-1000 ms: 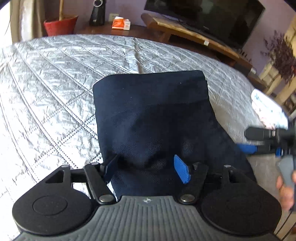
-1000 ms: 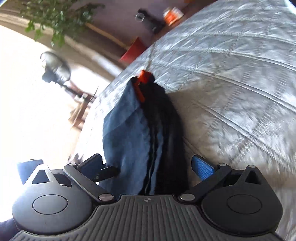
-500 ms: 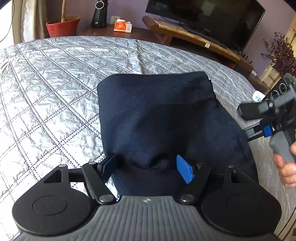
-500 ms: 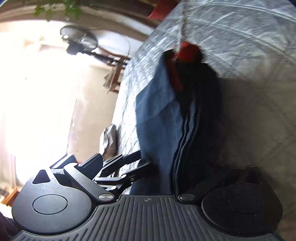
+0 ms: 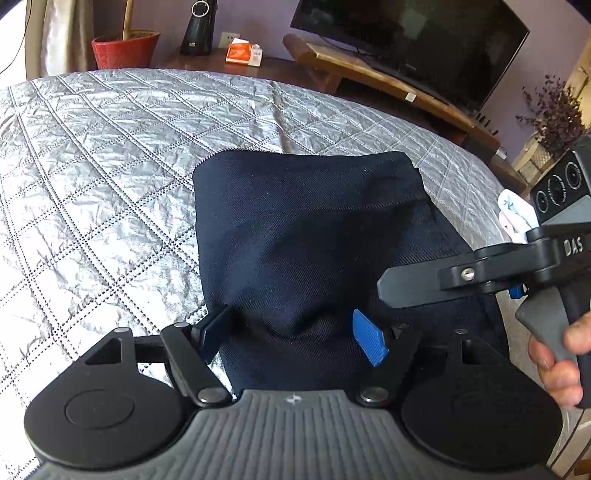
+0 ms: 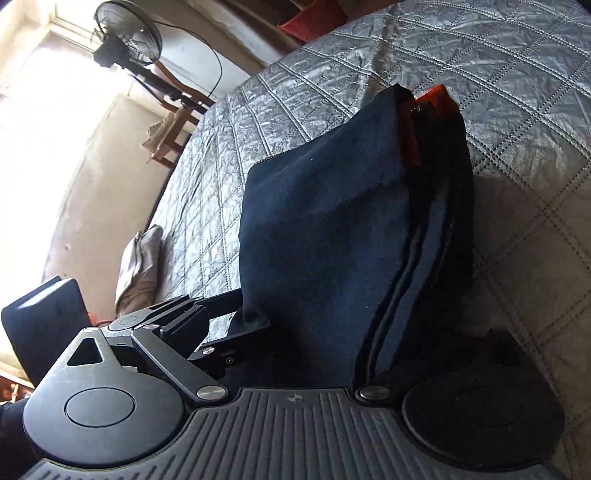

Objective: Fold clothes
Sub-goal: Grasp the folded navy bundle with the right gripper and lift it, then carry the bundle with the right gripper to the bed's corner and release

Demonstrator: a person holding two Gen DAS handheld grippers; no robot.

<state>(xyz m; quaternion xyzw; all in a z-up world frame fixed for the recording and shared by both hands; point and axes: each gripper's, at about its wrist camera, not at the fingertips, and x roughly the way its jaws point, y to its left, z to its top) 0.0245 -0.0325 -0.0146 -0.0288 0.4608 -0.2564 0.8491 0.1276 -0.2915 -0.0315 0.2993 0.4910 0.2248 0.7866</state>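
Note:
A folded dark navy garment (image 5: pixel 310 236) lies on the silver quilted bed (image 5: pixel 110 155). My left gripper (image 5: pixel 295 332) is open, its blue-padded fingers (image 5: pixel 369 341) straddling the garment's near edge. The right gripper (image 5: pixel 417 286) comes in from the right, a hand on its handle, at the garment's right side. In the right wrist view the garment (image 6: pixel 332 236) shows stacked layers with an orange-red lining (image 6: pixel 436 99) at its far end. My right gripper (image 6: pixel 306 339) looks open around the near edge; its right finger is hidden under the cloth.
A TV (image 5: pixel 410 40) on a wooden stand, a red pot (image 5: pixel 123 50), a speaker (image 5: pixel 199 29) and an orange box (image 5: pixel 243 53) sit beyond the bed. White cloth (image 5: pixel 513 214) lies at the right. A fan (image 6: pixel 129 37) and chair stand by the bed.
The right gripper has moved in from the right and now reaches over the garment's right side; its view has swung round. The left gripper has barely moved.

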